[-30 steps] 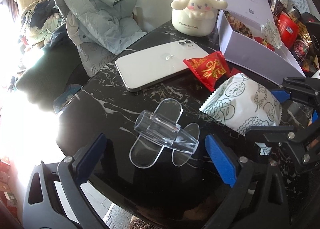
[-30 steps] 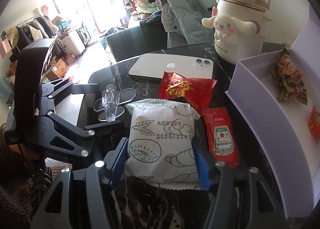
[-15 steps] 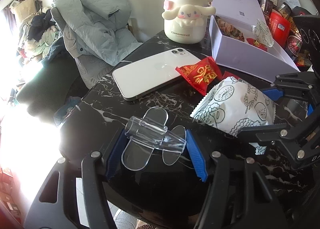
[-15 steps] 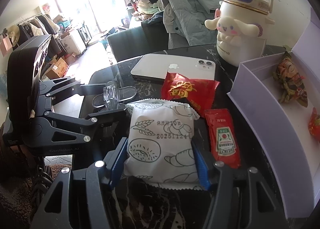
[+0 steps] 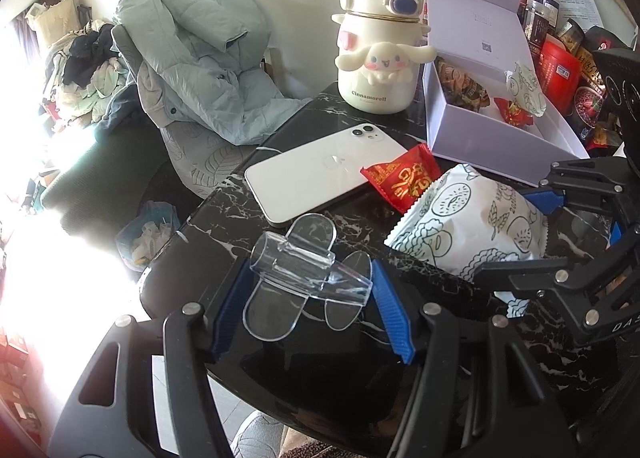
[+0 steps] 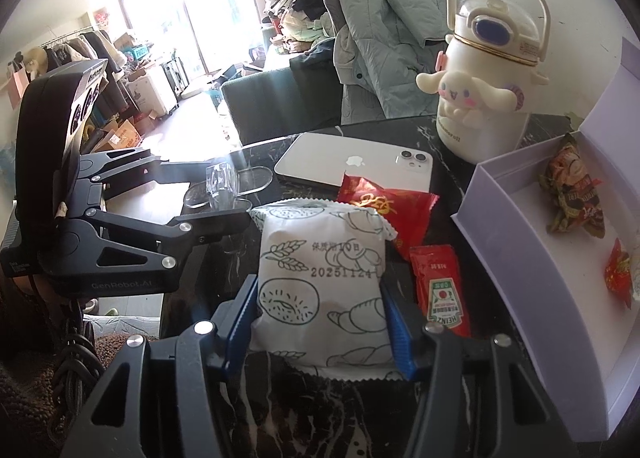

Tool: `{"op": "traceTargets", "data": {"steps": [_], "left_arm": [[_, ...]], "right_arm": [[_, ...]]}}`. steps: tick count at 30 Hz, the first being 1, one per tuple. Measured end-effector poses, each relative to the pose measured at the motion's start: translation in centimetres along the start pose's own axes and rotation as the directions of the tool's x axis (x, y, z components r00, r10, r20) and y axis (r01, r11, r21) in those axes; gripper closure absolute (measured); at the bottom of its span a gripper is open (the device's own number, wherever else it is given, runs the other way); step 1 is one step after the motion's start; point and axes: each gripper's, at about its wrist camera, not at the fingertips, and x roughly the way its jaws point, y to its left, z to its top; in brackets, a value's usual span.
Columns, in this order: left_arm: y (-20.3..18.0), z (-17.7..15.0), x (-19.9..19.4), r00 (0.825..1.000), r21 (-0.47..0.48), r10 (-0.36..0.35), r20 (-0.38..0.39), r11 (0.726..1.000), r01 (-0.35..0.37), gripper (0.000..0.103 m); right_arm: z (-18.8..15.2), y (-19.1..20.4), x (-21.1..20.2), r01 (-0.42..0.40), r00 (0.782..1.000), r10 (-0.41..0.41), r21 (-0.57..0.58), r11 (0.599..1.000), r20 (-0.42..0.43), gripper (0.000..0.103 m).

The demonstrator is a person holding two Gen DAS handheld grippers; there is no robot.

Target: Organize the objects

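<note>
A clear plastic holder (image 5: 308,274) with round tabs sits between the blue pads of my left gripper (image 5: 308,298), which is shut on it just above the black marble table (image 5: 208,234). The right wrist view shows the same holder (image 6: 220,182) in those jaws at the left. A white bread packet (image 6: 320,258) printed with line drawings lies flat on the table, and my right gripper (image 6: 320,310) is closing on it, pads pressing both its sides. In the left wrist view the packet (image 5: 472,226) and right gripper (image 5: 516,234) are at the right.
An open lilac box (image 6: 500,218) with wrapped snacks stands to the right. A white phone (image 5: 320,174), a red snack packet (image 5: 404,178) and a ketchup sachet (image 6: 440,290) lie on the table. A cream character bottle (image 5: 376,62) stands behind. The table edge is close on the left.
My left jaws have closed from wide apart onto the clear holder and raised it a little. The right gripper has squeezed the bread packet slightly and stayed in place.
</note>
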Motion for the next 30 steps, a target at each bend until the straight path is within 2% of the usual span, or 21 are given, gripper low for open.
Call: {"op": "traceTargets", "data": {"steps": [6, 13, 19, 30], "left_arm": [[0.4, 1.9, -1.6, 0.999, -0.014, 0.000, 0.032, 1.000, 0.000, 0.044], [1.6, 3.7, -2.8, 0.999, -0.078, -0.008, 0.044, 0.997, 0.012, 0.044], [0.9, 4.6, -3.0, 0.999, -0.050, -0.002, 0.053, 0.999, 0.004, 0.044], [-1.9, 6.5, -2.7, 0.997, 0.019, -0.046, 0.065, 0.999, 0.045, 0.044]], "right_arm": [[1.9, -0.1, -2.1, 0.015, 0.998, -0.013, -0.024, 1.000, 0.063, 0.044], [3.5, 0.0, -3.5, 0.022, 0.994, -0.016, -0.050, 0.998, 0.110, 0.044], [3.4, -0.5, -4.2, 0.028, 0.992, -0.022, -0.048, 0.998, 0.122, 0.044], [2.7, -2.4, -6.4, 0.083, 0.986, -0.083, 0.006, 0.997, 0.145, 0.044]]}}
